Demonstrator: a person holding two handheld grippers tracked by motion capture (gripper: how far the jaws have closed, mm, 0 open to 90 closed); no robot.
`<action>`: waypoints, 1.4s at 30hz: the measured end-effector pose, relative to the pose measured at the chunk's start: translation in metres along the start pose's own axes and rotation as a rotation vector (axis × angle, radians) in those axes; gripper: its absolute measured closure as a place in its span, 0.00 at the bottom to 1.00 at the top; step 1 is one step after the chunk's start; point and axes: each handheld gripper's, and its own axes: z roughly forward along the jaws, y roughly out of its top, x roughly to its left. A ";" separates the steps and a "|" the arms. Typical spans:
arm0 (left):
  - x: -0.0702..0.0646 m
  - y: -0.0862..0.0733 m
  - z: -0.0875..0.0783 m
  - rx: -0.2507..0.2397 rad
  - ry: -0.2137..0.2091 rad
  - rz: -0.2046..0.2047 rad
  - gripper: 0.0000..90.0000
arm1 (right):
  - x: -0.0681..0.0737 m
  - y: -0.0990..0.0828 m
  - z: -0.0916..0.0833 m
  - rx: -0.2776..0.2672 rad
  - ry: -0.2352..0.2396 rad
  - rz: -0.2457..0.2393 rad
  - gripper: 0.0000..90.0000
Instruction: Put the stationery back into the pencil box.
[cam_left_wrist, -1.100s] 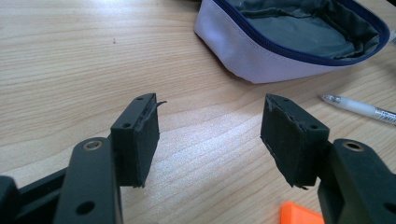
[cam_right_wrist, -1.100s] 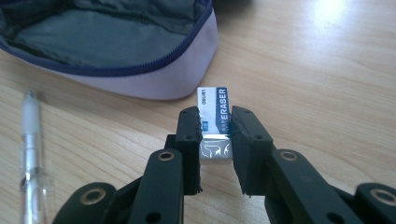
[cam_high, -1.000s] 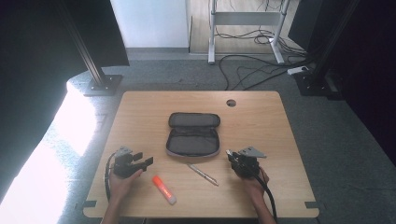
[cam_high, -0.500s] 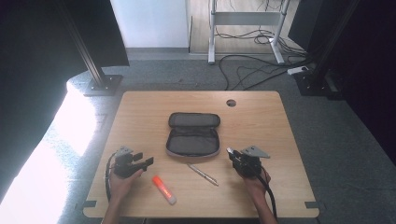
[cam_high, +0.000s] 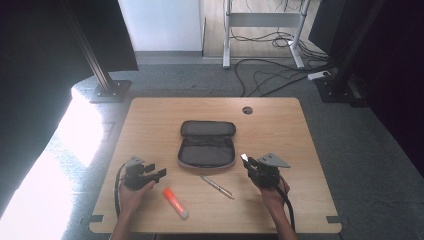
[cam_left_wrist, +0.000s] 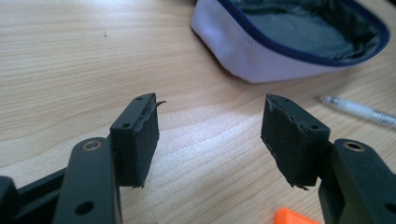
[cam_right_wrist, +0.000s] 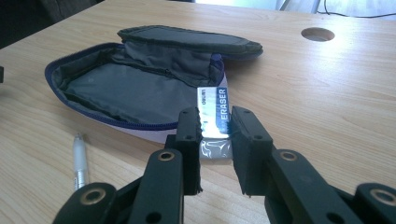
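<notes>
An open dark pencil case (cam_high: 207, 143) with a pale outer wall (cam_left_wrist: 261, 65) lies at the table's middle; its grey lining (cam_right_wrist: 121, 91) gapes toward me. My right gripper (cam_high: 248, 163) sits just right of the case, shut on an eraser (cam_right_wrist: 213, 112) in a blue and white sleeve, lifted off the wood. A silver pen (cam_high: 217, 183) lies in front of the case, also seen as a pen (cam_right_wrist: 80, 158) and a pen (cam_left_wrist: 359, 110). My left gripper (cam_high: 159, 173) rests low at the front left, open, with bare wood between its fingers (cam_left_wrist: 140, 135). An orange and white glue stick (cam_high: 176, 203) lies beside it.
The wooden table (cam_high: 280, 125) has a round cable hole (cam_high: 247, 110) at the back right. Black frame posts and cables stand on the grey floor behind the table. Bright sunlight falls on the floor at the left.
My right gripper has shifted slightly toward the case with the eraser held in it. The left gripper has stayed where it was.
</notes>
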 end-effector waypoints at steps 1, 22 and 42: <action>-0.001 0.000 0.002 0.008 0.002 0.008 0.41 | 0.000 0.000 0.000 0.001 -0.001 0.000 0.81; -0.003 0.000 0.001 0.015 0.007 0.015 0.41 | 0.012 0.020 0.023 0.007 0.035 0.009 0.81; 0.006 0.000 -0.007 -0.011 0.001 -0.023 0.41 | 0.017 0.024 0.060 0.057 0.048 0.031 0.81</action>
